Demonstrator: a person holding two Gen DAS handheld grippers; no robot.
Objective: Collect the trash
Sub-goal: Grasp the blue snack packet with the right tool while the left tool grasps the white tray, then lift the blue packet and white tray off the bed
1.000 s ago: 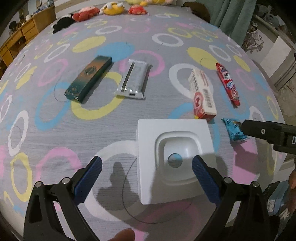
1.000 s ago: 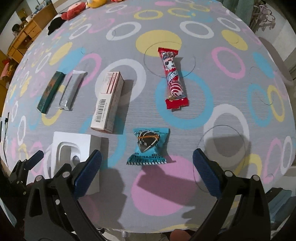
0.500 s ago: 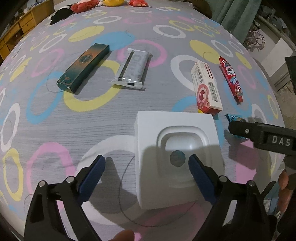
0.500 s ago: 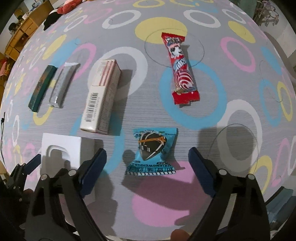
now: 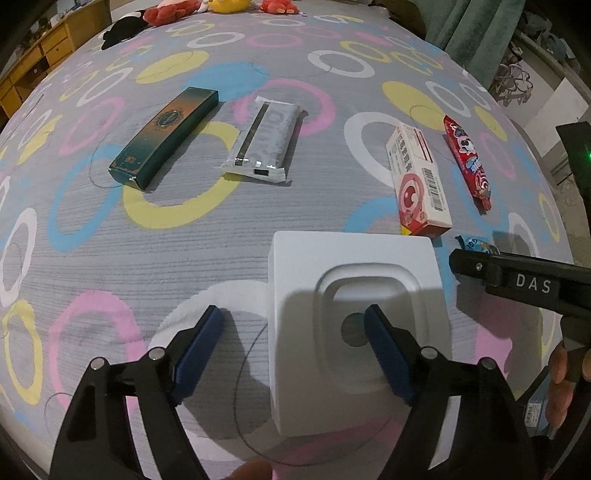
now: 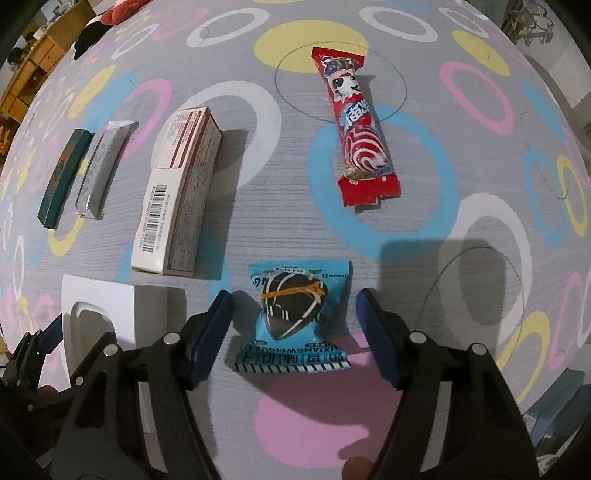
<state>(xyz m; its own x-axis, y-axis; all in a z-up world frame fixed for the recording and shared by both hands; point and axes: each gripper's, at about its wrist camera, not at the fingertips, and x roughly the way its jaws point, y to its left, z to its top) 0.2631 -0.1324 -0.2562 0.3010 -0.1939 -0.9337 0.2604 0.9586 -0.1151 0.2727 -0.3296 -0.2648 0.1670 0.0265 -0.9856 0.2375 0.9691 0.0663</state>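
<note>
I'm working in a bedroom at home: a ring-patterned bedsheet (image 5: 110,258), plush toys (image 5: 221,5) far ahead, a wooden dresser (image 5: 33,62) ahead-left, green curtains (image 5: 469,26) ahead-right.

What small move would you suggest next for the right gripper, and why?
Probably keep closing the right gripper on the blue snack packet. Its jaws have just been closing, the packet already lies between the blue pads, and gaps remain on both sides, so nothing is gripped yet.
</note>
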